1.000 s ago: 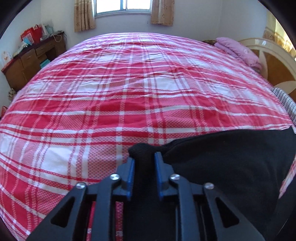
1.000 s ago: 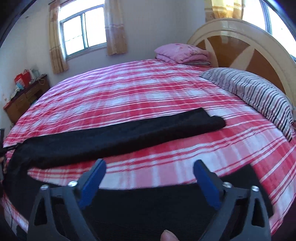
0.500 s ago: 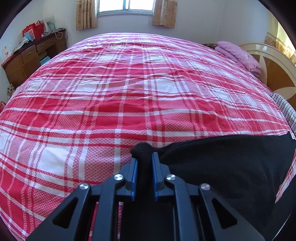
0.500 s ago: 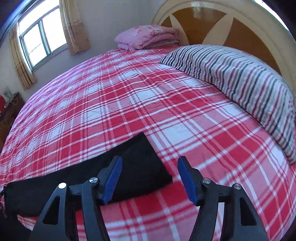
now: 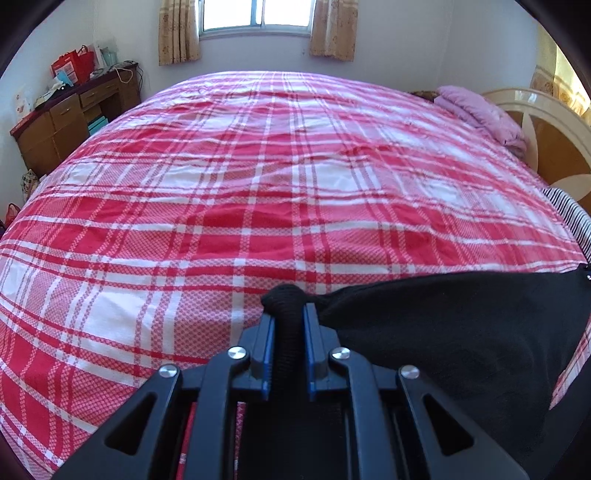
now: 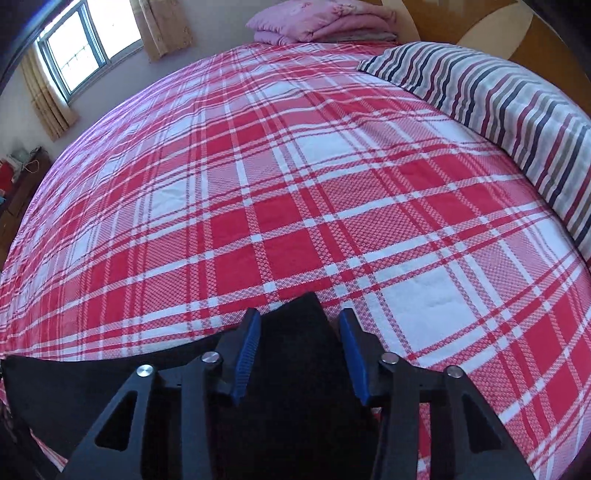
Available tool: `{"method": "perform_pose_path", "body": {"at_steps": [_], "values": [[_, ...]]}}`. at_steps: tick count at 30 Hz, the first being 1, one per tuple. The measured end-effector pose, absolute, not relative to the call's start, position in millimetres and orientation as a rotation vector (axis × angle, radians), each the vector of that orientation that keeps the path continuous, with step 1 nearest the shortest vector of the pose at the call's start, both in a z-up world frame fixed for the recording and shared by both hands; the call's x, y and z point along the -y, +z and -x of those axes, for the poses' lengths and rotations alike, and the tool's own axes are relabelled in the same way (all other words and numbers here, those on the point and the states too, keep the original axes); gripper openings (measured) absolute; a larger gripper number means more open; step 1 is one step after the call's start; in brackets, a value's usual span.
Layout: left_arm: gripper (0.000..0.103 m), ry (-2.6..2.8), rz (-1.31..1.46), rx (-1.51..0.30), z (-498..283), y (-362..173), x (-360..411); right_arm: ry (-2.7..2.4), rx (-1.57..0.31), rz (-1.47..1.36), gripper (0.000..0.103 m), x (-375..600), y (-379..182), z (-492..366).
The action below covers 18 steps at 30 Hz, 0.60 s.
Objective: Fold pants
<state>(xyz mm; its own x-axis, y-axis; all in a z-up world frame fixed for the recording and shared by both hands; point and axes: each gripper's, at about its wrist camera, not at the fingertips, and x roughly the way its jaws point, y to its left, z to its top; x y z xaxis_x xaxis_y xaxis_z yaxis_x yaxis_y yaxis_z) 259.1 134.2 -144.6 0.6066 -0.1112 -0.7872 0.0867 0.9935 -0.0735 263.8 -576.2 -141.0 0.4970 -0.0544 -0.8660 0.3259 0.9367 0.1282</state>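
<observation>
Pants point(image 5: 443, 332) pinched in left gripper point(image 5: 288, 321), leg end between closing right gripper point(image 6: 299, 325).

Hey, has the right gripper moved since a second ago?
Yes. The right gripper has swung toward the striped pillow and headboard end, along the black pants to the leg's end, which now lies between its closing jaws.

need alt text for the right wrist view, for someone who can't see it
The right gripper has been closing around the end of the black pants on a red and white plaid bedspread; its blue fingers flank the cloth without visibly pressing it. A striped pillow and folded pink blanket lie beyond.
</observation>
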Motion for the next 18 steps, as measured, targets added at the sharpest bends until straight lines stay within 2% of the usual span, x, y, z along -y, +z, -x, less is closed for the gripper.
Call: {"method": "perform_pose_path", "body": {"at_steps": [1, 4, 18], "values": [[0.015, -0.113, 0.027, -0.913, -260, -146, -134, -0.222, -1.029, -0.303, 0.022, 578, -141, -263], [0.014, -0.124, 0.031, -0.904, -258, -141, -134, -0.211, -1.018, -0.302, 0.007, 577, -135, -257], [0.013, -0.210, 0.072, -0.740, -216, -90, -148, -0.171, -0.752, -0.218, 0.005, 538, -37, -155]]}}
